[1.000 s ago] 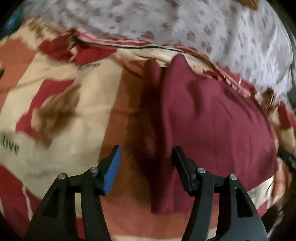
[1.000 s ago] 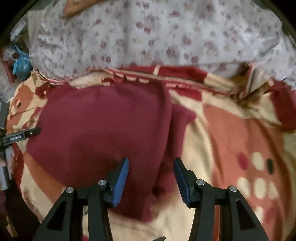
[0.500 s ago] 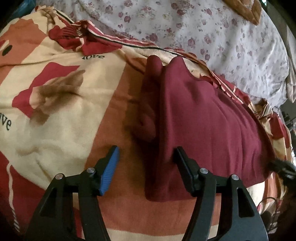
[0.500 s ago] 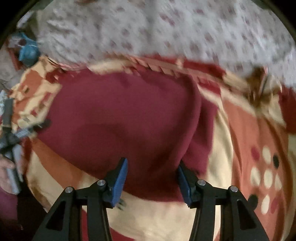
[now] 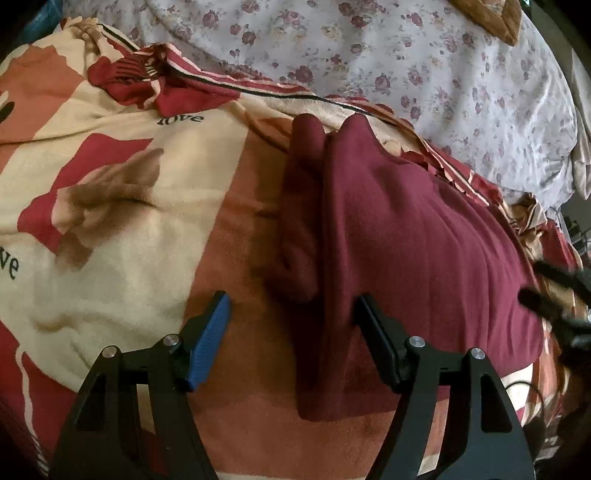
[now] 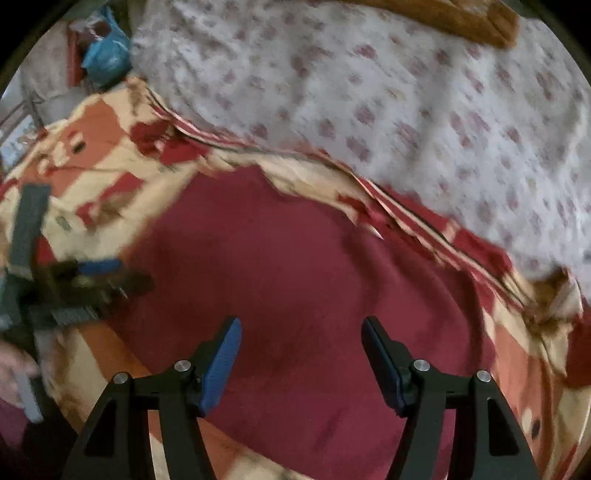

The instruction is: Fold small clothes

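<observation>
A maroon garment point(image 5: 417, 236) lies flat on a bed, spread over a patterned blanket point(image 5: 122, 206). Its cloth is plain, dark red and soft-looking, with shallow creases running from near to far. Along its left side, in the left wrist view, a long fold stands up as a ridge, and a narrower strip of the same cloth lies just beside it. In the right wrist view the garment point(image 6: 295, 280) shows as a broad, smooth, rounded panel, though that view is blurred.

The left gripper point(image 5: 291, 321) hovers at the garment's near left edge, its jaws wide apart and holding nothing; the right-hand jaw sits against the ridge of cloth. The right gripper point(image 6: 301, 350) hangs over the garment's near middle, jaws likewise wide apart and empty.

The blanket is cream, orange and red, with brown shapes and the word "love" printed on it. Beyond its striped far hem lies a pale floral sheet point(image 5: 443, 74) with small reddish flowers. A brown cloth point(image 6: 461, 18) rests at the far edge, and a blue bag point(image 6: 105, 59) sits at the far left.
</observation>
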The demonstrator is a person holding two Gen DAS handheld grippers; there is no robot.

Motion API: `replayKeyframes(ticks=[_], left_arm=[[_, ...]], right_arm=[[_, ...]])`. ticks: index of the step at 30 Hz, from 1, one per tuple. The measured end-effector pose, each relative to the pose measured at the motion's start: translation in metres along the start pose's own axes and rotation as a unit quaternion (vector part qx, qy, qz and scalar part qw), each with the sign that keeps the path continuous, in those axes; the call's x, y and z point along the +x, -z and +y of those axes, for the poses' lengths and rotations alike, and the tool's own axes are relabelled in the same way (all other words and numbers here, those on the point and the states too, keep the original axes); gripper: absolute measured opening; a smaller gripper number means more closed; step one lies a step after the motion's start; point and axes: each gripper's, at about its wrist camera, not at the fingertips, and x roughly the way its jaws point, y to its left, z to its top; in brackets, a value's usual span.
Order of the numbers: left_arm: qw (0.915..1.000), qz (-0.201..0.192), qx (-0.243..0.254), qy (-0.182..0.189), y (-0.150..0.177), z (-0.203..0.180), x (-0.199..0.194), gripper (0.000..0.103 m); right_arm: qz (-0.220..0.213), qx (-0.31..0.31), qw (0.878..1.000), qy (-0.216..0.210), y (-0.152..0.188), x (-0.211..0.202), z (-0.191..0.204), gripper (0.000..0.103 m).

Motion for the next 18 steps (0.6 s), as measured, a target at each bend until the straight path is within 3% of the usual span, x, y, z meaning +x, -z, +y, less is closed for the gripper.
replayKeyframes(ticks=[5, 8, 11, 15, 18], left_arm=[[1.0, -0.002, -0.001, -0.003, 0.001, 0.0, -0.002, 0.071], [1.0, -0.005, 0.0, -0.008, 0.002, -0.002, -0.002, 0.071], [0.9999, -0.008, -0.001, -0.009, 0.002, -0.001, -0.001, 0.072], [0.9999, -0.008, -0.002, -0.009, 0.003, -0.001, -0.001, 0.073], [1.0, -0.006, -0.003, -0.006, 0.002, 0.001, -0.001, 0.073]], right_arm=[[0.066, 0.079, 0.995, 0.002, 0.08, 0.013, -0.056, 0.065], [0.085, 0.101, 0.991, -0.011, 0.105, 0.014, -0.079, 0.065], [0.074, 0.095, 0.993, -0.007, 0.092, -0.005, -0.076, 0.065], [0.02, 0.085, 0.993, -0.079, 0.053, -0.023, -0.049, 0.067], [-0.019, 0.046, 0.996, -0.07, 0.02, -0.015, -0.01, 0.072]])
